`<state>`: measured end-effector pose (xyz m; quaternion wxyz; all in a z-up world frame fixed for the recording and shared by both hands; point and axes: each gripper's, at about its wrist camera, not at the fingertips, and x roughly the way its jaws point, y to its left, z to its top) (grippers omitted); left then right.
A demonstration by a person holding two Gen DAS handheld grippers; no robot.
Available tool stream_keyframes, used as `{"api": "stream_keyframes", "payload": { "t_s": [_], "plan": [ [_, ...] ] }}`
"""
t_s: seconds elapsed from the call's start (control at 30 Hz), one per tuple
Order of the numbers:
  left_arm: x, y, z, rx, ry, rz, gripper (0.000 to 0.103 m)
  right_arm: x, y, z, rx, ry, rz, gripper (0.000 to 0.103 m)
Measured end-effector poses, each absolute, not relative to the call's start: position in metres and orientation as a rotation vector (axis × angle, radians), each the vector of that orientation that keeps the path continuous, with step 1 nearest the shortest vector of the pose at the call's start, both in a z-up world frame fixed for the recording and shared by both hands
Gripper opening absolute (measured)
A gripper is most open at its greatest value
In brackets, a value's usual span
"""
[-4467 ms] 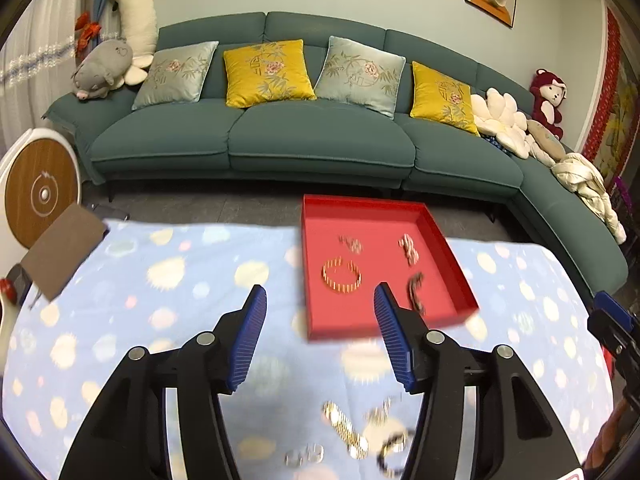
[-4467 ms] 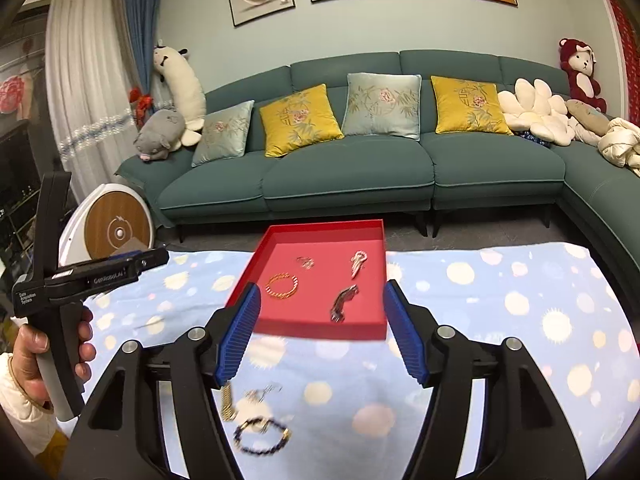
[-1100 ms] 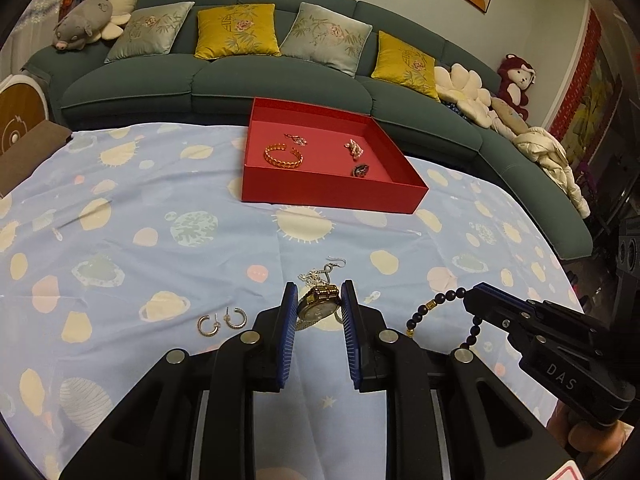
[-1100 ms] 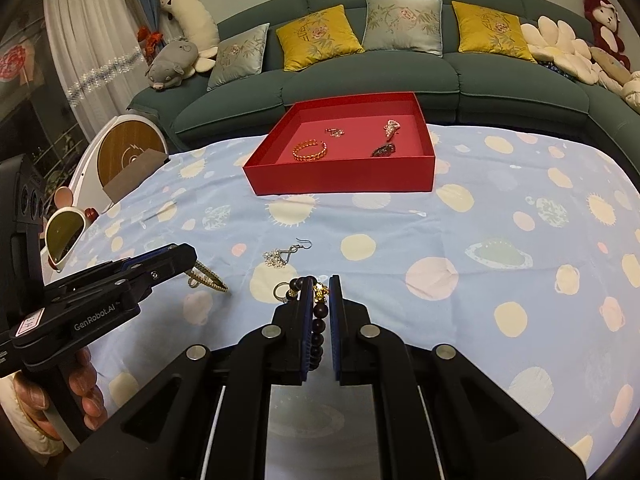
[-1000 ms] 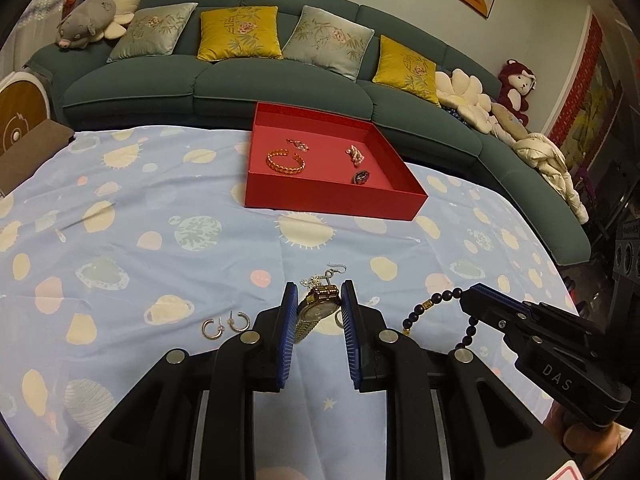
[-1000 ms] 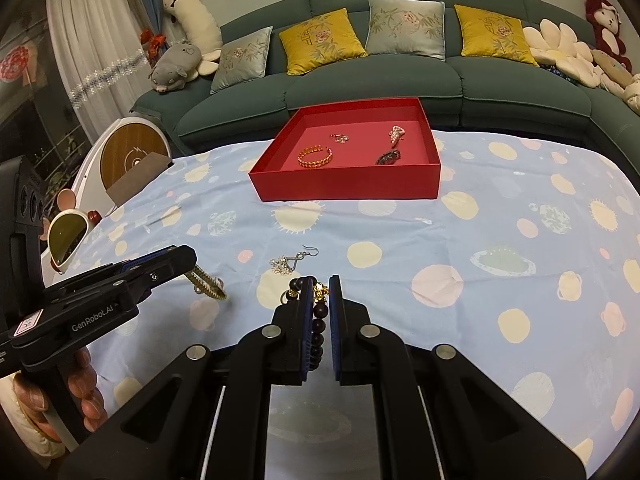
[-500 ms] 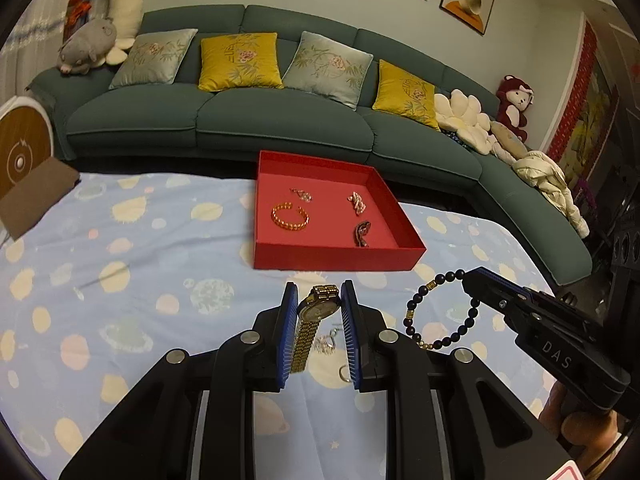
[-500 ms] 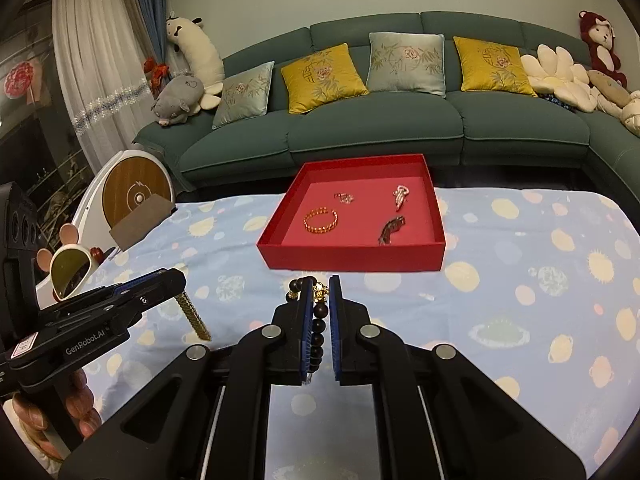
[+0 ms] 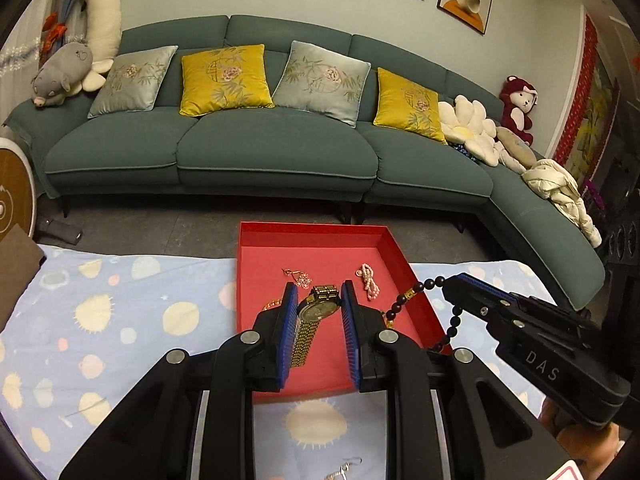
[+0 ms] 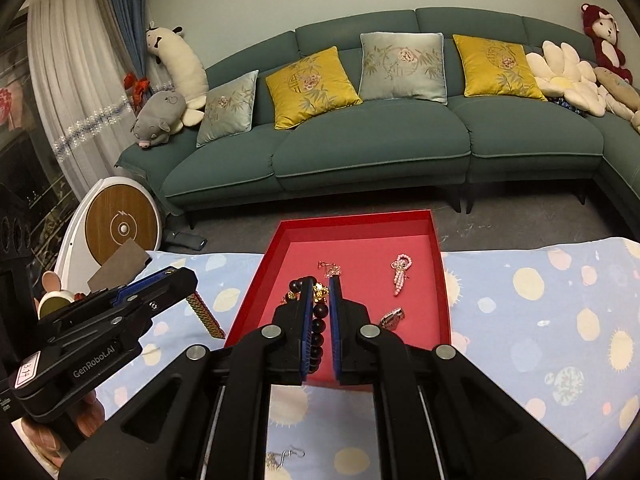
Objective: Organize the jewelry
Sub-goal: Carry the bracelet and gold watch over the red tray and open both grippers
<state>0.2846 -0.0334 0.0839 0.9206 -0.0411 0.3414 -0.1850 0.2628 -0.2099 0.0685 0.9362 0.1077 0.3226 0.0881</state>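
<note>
My left gripper point(image 9: 319, 294) is shut on a gold watch point(image 9: 318, 309), whose band hangs down over the red tray point(image 9: 256, 240). In the right wrist view my right gripper point(image 10: 320, 286) is shut on a dark bead bracelet point(image 10: 319, 322) above the same red tray point(image 10: 440, 276). That bracelet point(image 9: 416, 294) also shows dangling from the right gripper at the right of the left wrist view. Inside the tray lie a pearl brooch point(image 10: 401, 267), a small pink earring point(image 10: 330, 269) and a dark hair clip point(image 10: 392, 317). A gold bangle point(image 9: 273, 305) is mostly hidden behind my left fingers.
The tray sits at the far edge of a blue spotted tablecloth point(image 9: 100, 320). A silver earring point(image 9: 344, 469) lies on the cloth near me. Beyond the table stands a teal sofa point(image 9: 272, 152) with cushions. A round wooden-faced device point(image 10: 120, 224) stands at the left.
Both grippers have risen and moved forward from the near cloth to over the red tray, carrying the watch and the bead bracelet. Grips are unchanged.
</note>
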Motion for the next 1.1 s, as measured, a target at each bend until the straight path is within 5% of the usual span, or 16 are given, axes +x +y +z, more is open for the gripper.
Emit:
{"api": "stream_keyframes", "payload": {
  "t_s": [0.63,0.7,0.77,0.8,1.1],
  "plan": [
    [0.399,-0.058,0.001,-0.088,0.828,-0.282,0.020,0.362,-0.212,-0.025,0.211,0.801,0.123,0.009],
    [0.399,-0.053,0.009,-0.111,0.793,-0.264,0.027,0.356,-0.215,-0.021,0.190,0.763,0.074,0.025],
    [0.392,-0.045,0.023,-0.118,0.749,-0.238,0.044,0.340,-0.225,-0.008,0.211,0.690,0.037,0.044],
    [0.386,-0.041,0.033,-0.114,0.728,-0.225,0.051,0.328,-0.231,0.003,0.237,0.649,0.035,0.045],
    [0.266,0.008,0.102,-0.086,0.667,-0.233,0.054,0.190,-0.243,0.089,0.160,0.575,0.073,0.055]
  ]
}}
